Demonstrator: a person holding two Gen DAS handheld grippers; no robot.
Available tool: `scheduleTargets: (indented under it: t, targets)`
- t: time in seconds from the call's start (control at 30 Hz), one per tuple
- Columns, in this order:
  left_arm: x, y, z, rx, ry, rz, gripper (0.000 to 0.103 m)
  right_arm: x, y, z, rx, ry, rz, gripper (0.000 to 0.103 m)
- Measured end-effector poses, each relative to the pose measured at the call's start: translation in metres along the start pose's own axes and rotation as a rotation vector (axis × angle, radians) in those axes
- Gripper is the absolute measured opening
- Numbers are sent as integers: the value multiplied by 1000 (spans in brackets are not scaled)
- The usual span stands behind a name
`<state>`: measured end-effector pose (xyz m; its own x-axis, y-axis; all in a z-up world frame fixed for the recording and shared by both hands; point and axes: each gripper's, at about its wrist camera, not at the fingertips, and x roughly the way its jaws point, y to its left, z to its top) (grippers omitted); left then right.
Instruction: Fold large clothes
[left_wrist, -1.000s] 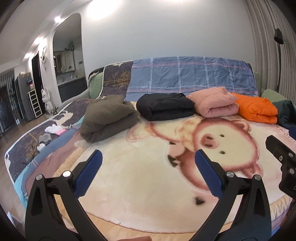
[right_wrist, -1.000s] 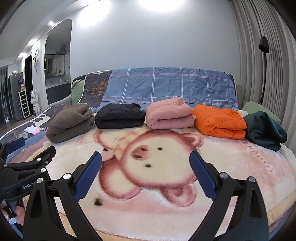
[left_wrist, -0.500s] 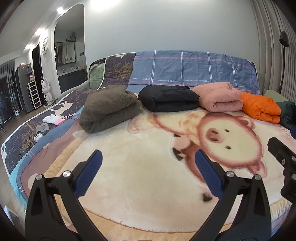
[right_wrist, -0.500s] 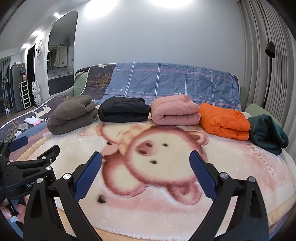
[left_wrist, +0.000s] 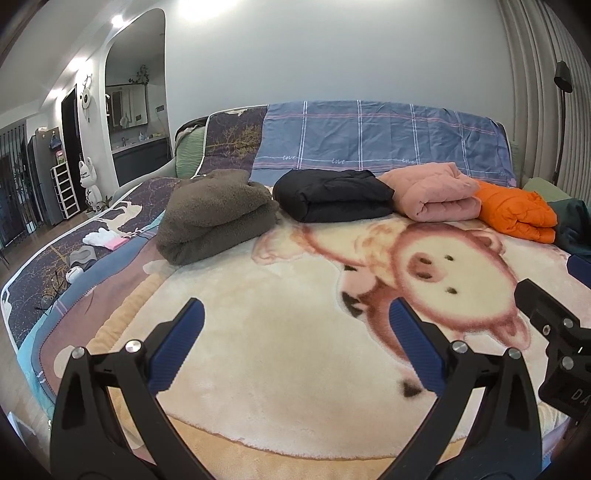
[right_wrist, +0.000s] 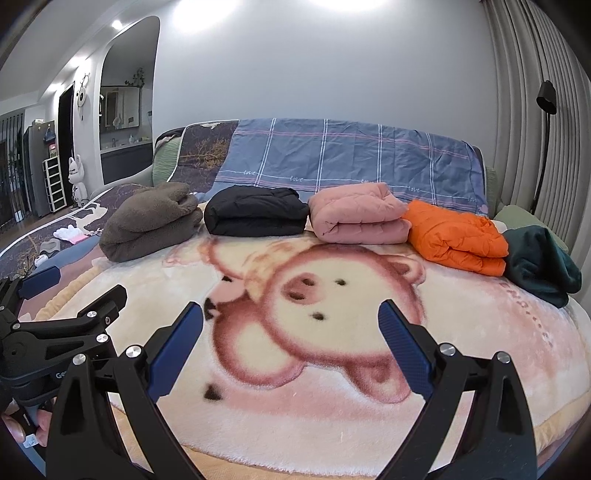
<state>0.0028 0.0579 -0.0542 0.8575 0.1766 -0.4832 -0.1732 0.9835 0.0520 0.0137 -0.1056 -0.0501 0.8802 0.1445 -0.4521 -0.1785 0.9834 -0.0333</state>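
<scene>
**5 bundles folded, both grippers idle over the blanket**

- Left gripper (left_wrist: 295, 325): jaws wide apart, holding nothing, above the near edge of the pig blanket (left_wrist: 280, 332).
- Right gripper (right_wrist: 291, 325): jaws wide apart, nothing between them, same near edge.
- Far edge of the blanket, in a row: brown fleece (right_wrist: 151, 225), black jacket (right_wrist: 255, 216), pink quilted jacket (right_wrist: 354, 216), orange puffer (right_wrist: 458, 236), dark green garment (right_wrist: 539, 266). All 5 look folded.
- Judgement: task near done or done; no unfolded garment visible.
- Right view shows the green garment whole; left view clips it at the frame edge.
- Left view shows more of the bed's left edge, with small items (left_wrist: 103, 238) there.
</scene>
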Motion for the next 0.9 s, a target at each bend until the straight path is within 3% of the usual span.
scheduleTargets:
  t: [0.9]
  targets:
    - [-6,-7,1,19,-2,-5,101,1,-11,-1,29,-4,-29,100]
